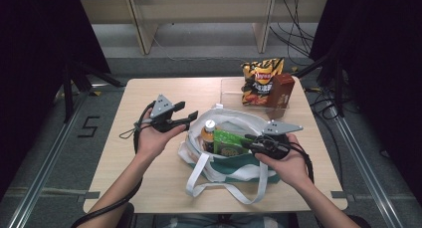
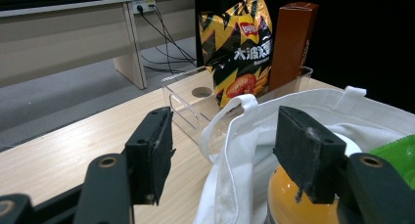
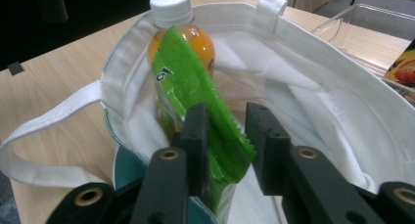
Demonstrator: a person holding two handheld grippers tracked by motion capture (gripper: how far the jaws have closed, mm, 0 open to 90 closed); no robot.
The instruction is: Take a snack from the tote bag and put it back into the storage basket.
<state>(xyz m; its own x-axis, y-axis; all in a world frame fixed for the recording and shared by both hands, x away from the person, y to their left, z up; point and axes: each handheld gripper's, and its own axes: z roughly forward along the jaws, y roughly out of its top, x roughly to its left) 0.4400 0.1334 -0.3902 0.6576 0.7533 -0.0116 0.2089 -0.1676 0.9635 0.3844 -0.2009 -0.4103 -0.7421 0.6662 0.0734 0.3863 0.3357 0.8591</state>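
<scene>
A white tote bag [image 1: 234, 116] with a green base stands open at the table's middle. Inside it an orange drink bottle [image 1: 209, 131] stands upright with a green snack packet [image 1: 230, 141] leaning beside it. My right gripper [image 1: 247, 142] reaches into the bag from its right side. In the right gripper view the green packet [image 3: 191, 77] runs between the jaws of the right gripper [image 3: 227, 111], against the left jaw, with a gap toward the other. My left gripper [image 1: 186, 112] stands open by the bag's left rim. In its own view the left gripper [image 2: 220, 145] straddles the bag's rim [image 2: 313, 106], nothing pinched.
At the table's far right a clear plastic tray [image 1: 231, 91] holds a black-and-yellow chips bag [image 1: 260, 81] and a brown carton [image 1: 281, 88]. The bag's white handles [image 1: 219, 188] spill toward the near edge. Bare wooden tabletop [image 1: 124, 153] lies at the left.
</scene>
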